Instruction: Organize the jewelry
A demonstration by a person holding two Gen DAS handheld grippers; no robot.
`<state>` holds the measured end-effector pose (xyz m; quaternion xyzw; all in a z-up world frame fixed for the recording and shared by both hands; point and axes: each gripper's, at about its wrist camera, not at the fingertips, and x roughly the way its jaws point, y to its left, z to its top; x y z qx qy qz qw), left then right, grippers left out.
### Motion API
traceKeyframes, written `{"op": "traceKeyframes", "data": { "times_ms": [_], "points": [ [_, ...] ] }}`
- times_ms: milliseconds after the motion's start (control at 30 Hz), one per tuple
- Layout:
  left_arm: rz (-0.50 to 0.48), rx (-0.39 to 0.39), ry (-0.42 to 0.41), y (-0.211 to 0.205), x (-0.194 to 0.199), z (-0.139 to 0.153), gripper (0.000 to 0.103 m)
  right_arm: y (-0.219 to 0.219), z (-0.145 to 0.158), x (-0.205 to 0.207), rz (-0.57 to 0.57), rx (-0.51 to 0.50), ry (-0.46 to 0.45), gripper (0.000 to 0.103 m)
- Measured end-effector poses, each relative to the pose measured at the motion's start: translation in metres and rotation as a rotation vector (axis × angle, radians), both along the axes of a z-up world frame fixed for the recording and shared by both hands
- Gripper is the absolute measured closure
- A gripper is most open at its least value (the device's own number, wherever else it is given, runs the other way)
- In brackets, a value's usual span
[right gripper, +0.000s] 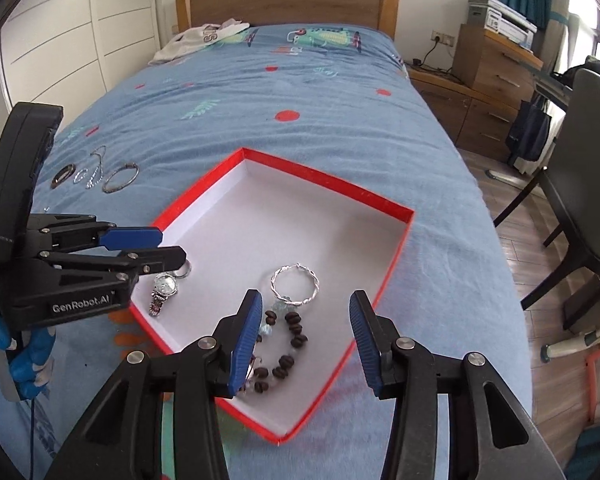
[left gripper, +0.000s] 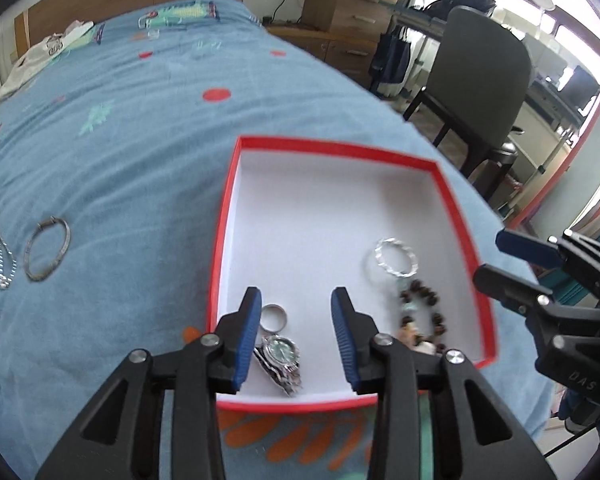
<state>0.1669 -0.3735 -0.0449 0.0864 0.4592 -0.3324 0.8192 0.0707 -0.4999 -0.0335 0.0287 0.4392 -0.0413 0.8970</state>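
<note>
While the left claw (left gripper: 296, 340) hangs low over the near left corner of the red box (left gripper: 436, 168), its blue pads stand apart and empty, with the watch (left gripper: 282, 354) and a plain ring (left gripper: 273, 317) lying on the box floor between and just below them. Both pieces look already put away. The right claw (right gripper: 304, 340) is also spread wide with nothing in it, over the bead bracelet (right gripper: 284, 344) and the twisted silver hoop (right gripper: 295, 285) at the box's near right side. The loose pieces lie well to the left on the bed (left gripper: 120, 140), beyond the box's left wall: a bangle (left gripper: 47, 249), a chain (left gripper: 2, 256) and a small ring (right gripper: 63, 175). The left claw is judged nearer, so the next reach probably falls to it, swinging left across the wall. The bangle lies flat, its longer span running away from the claw.
</note>
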Motion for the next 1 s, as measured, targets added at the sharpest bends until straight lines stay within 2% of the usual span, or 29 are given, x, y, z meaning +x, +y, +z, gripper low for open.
{"op": "traceKeyframes", "data": {
  "times_ms": [133,333,633,833,1000],
  "points": [
    [0.018,-0.015,-0.037,0.021,-0.012,0.025,0.068,0.007,0.019,-0.015,-0.017,0.005,-0.026,0.058],
    [0.081,0.007,-0.096,0.085,-0.027,0.054,0.068,0.039,0.048,-0.034,0.0,0.017,-0.075,0.058],
    [0.252,0.023,-0.17,0.227,-0.047,0.083,0.068,0.111,0.086,-0.052,0.067,0.04,-0.15,0.058],
    [0.389,0.026,-0.2,0.324,-0.056,0.096,0.068,0.157,0.1,-0.06,0.107,0.059,-0.187,0.058],
    [0.473,0.046,-0.22,0.389,-0.066,0.106,0.068,0.192,0.108,-0.064,0.135,0.074,-0.209,0.058]
  ]
}}
